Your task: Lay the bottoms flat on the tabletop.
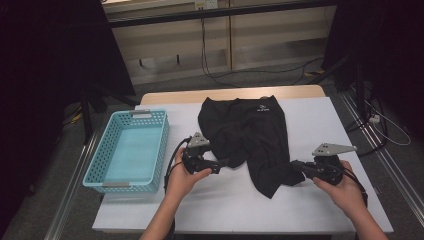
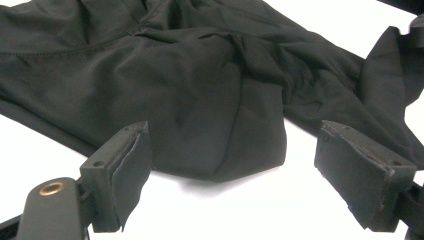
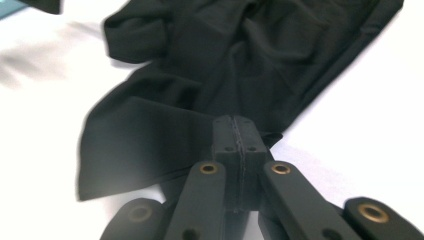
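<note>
Desk [image 1: 320, 125] surface lies bare and white around the black shirt [image 1: 245, 135], which sits crumpled at its middle, apart from the blue basket [image 1: 107, 152] by the left edge. Right hand-held gripper [image 1: 296, 165], held low and level, is clamped on the shirt's lower right hem. Left hand-held gripper [image 1: 225, 163] stands wide, its jaws flanking a sleeve fold without touching it.

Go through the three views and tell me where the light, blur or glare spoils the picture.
High view: dim, the room's edges fall to black, though the black garment and blue basket read clearly. Left gripper view: the white table is blown out, the garment's folds stay sharp. Right gripper view: smeared blur at upper left, near parts of the right gripper soft, table overexposed.
</note>
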